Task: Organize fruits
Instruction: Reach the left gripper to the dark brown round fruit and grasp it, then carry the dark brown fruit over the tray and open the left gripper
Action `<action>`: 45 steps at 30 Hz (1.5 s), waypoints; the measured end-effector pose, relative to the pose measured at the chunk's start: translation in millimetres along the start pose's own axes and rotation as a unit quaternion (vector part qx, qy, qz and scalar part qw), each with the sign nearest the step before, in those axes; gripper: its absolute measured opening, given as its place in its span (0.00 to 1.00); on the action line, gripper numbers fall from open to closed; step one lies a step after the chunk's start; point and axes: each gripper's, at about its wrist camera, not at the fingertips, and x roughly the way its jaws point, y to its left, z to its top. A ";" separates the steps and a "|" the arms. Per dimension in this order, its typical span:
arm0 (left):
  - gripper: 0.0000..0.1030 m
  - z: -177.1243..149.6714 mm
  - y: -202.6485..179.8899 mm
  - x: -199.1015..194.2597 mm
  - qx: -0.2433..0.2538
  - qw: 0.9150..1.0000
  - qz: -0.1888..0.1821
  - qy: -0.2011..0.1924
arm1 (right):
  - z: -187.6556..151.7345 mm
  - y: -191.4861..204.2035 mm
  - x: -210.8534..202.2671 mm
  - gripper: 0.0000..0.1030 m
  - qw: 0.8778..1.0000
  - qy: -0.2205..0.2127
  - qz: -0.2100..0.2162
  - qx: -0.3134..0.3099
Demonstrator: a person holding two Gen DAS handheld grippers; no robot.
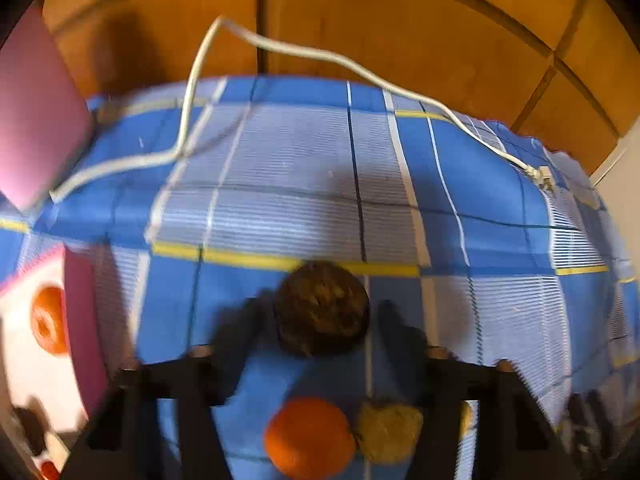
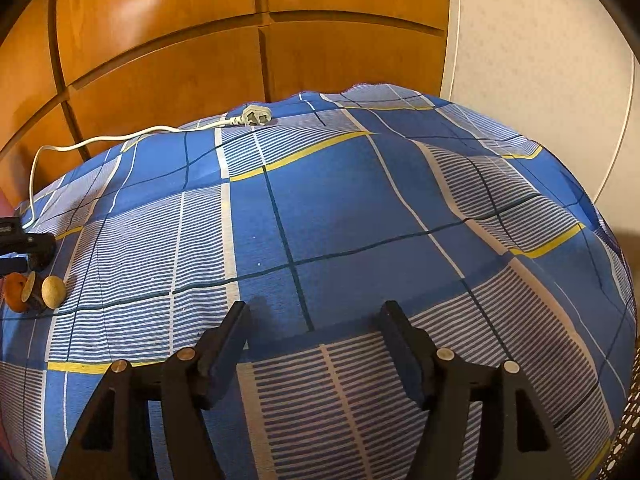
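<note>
Wide open stretch of blue checked cloth (image 2: 340,216) ahead of my right gripper (image 2: 314,320); its far edge meets the orange-brown wooden panels (image 2: 168,64), with a white power cable and plug (image 2: 254,117) lying near that edge.

At my left, a white tray with a pink rim (image 1: 24,312) holds a round orange fruit (image 1: 49,320).

My left gripper (image 1: 320,320) has its jaws around a dark brown rough-skinned fruit (image 1: 322,308); blur stops me telling whether the pads press it. A loose orange (image 1: 310,436) touches a pale tan fruit (image 1: 388,430) just behind. Right jaws apart, empty.
</note>
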 end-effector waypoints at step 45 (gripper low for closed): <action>0.46 -173.9 139.5 -183.7 -0.181 0.974 0.028 -0.135 | -0.3 2.0 -0.1 0.67 1.000 0.000 -0.004 -0.004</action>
